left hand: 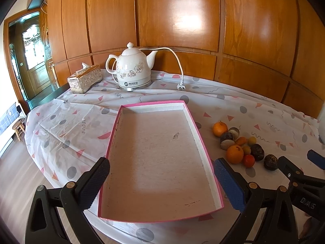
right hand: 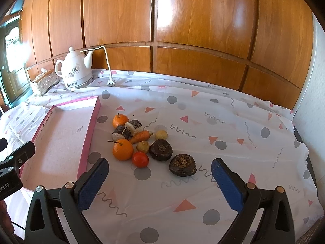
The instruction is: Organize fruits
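Note:
A shallow pink-rimmed tray (left hand: 156, 103) (right hand: 95, 113) lies empty on the patterned tablecloth. Right of it sits a loose heap of produce: two oranges (right hand: 122, 149) (right hand: 120, 120), a red tomato (right hand: 140, 159), a small carrot (right hand: 140, 136), two yellowish fruits (right hand: 161, 134), two dark brown round fruits (right hand: 161, 149) (right hand: 182, 165) and two cut dark pieces (right hand: 121, 133). The same heap (left hand: 235, 154) shows in the left wrist view. My left gripper (left hand: 161, 178) hovers open over the tray's near end. My right gripper (right hand: 159, 177) is open, just short of the heap, with nothing between its fingers.
A white ceramic electric kettle (left hand: 132, 70) (right hand: 74, 71) stands at the back, its unplugged cord (left hand: 181, 86) on the cloth. A patterned tissue box (left hand: 85, 78) sits left of it. Wooden wall panels rise behind the table. The table's left edge drops to the floor (left hand: 16, 174).

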Motion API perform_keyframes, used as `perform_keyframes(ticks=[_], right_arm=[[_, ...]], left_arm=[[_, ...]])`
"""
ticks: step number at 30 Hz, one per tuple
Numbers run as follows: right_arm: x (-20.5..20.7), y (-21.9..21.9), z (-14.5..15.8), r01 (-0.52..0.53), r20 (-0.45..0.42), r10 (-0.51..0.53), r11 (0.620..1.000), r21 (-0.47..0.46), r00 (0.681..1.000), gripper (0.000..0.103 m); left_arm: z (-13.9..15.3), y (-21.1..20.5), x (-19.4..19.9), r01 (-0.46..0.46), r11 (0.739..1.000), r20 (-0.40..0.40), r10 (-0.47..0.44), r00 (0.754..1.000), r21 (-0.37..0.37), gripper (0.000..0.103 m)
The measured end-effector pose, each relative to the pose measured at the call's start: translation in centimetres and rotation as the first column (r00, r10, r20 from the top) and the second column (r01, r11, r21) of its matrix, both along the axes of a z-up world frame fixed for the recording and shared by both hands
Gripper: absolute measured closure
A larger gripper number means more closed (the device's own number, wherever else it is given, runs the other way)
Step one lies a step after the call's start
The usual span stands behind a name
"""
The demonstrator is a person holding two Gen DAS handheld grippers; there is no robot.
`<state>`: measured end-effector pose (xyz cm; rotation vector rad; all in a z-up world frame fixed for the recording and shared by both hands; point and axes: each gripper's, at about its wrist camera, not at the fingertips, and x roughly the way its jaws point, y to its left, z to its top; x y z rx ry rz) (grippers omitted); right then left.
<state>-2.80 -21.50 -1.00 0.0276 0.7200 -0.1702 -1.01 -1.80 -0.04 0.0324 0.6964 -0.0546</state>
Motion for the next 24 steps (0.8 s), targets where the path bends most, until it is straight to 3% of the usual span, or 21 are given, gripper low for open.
perform_keyframes(ticks=[12,24], right_arm=[[0.1,-0.9,0.4,0.001,0.003,-0.001,1.0,-0.01,1.0,0.0],[1.0,-2.9,0.1,-0.046,-0.056,0.044,0.999,-0.026,0.997,0.001]], left_arm=[[0.0,-0.4,-0.1,0.014,1.0,-0.005,-0.014,1.0,0.003,0.0],[-0.5,-1.0,0.0,0.066,0.998,-0.03,-0.066,0.997,-0.007,0.0]])
